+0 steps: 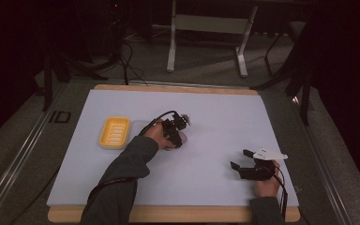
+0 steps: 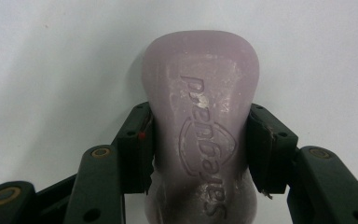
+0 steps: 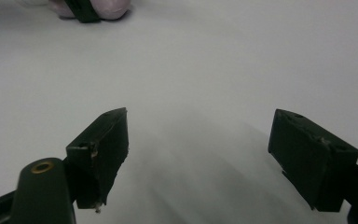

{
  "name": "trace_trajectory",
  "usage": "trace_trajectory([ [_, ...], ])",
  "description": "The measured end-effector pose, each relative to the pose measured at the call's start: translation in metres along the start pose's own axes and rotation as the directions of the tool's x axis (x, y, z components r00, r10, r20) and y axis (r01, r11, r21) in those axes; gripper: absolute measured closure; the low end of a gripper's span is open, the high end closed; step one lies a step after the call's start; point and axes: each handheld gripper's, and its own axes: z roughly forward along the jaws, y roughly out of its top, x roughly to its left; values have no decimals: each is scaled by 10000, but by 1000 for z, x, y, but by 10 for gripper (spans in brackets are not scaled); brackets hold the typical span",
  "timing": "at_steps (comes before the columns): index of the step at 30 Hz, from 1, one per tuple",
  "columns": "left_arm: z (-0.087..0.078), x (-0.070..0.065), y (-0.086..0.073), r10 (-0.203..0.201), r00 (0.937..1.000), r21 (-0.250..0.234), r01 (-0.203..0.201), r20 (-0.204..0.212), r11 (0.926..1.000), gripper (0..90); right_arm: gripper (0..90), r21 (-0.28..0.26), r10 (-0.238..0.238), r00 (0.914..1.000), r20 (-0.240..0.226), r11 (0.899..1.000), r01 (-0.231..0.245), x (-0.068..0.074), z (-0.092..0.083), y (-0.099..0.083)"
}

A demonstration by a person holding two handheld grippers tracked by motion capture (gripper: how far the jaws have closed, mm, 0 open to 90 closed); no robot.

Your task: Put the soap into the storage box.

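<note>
- The grasp looks done; the soap bar is pinched at its waist between the left gripper fingers, lying on the table; carrying it to the yellow soap dish, just beyond that hand, seems left.
- The right gripper fingers stand wide apart, holding nothing; the bar lies well ahead of them.

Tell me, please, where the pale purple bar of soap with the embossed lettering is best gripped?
Across its narrowed waist, from above, as the left gripper does now: the pale purple soap bar lies flat on the white table, and its two long sides curve inward there, so the pads seat in the hollow.
</note>
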Motion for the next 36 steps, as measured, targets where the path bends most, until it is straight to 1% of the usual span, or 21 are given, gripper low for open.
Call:
trace_trajectory([
  [2,0,-1,2,-28,10000,145,28,8,9999,489,197,14,-10,10000,-5,10000,10,0,0,0],
  [4,0,-1,2,53,10000,222,-52,-20,9997,493,196,29,-12,10000,-11,10000,12,0,0,0],
  [6,0,-1,2,53,10000,222,-52,-20,9997,493,196,30,-10,10000,-9,10000,10,0,0,0],
  [7,-1,-2,2,164,9999,252,-165,22,9995,495,196,25,-12,10000,-8,10000,12,0,0,0],
  [9,-1,-1,1,217,9998,261,-218,48,9994,495,196,26,-10,10000,-8,10000,10,0,0,0],
  [12,-2,-1,-1,319,9994,293,-322,97,9991,496,195,22,-7,10000,-9,10000,7,0,0,0],
  [15,-3,-1,-5,463,9989,453,-464,18,9979,497,195,20,-9,10000,1,10000,9,0,0,0],
  [19,-6,0,-10,497,9988,554,-498,31,9972,497,194,12,-7,10000,8,10000,7,0,0,0],
  [22,-8,1,-11,524,9986,533,-523,-7,9972,498,194,15,-13,10000,15,10000,13,0,0,0],
  [24,-13,3,-14,436,9991,366,-435,-4,9984,498,194,17,-11,10000,24,10000,11,0,0,0],
  [29,-17,3,-15,492,9987,419,-485,-144,9979,498,194,19,-27,10000,32,10000,27,1,0,0],
  [30,-19,2,-15,586,9981,458,-577,-176,9973,498,194,33,-35,10000,43,10000,35,1,0,0],
  [36,-26,4,-17,524,9984,460,-514,-212,9976,498,194,64,-93,9999,64,9999,93,1,1,0],
])
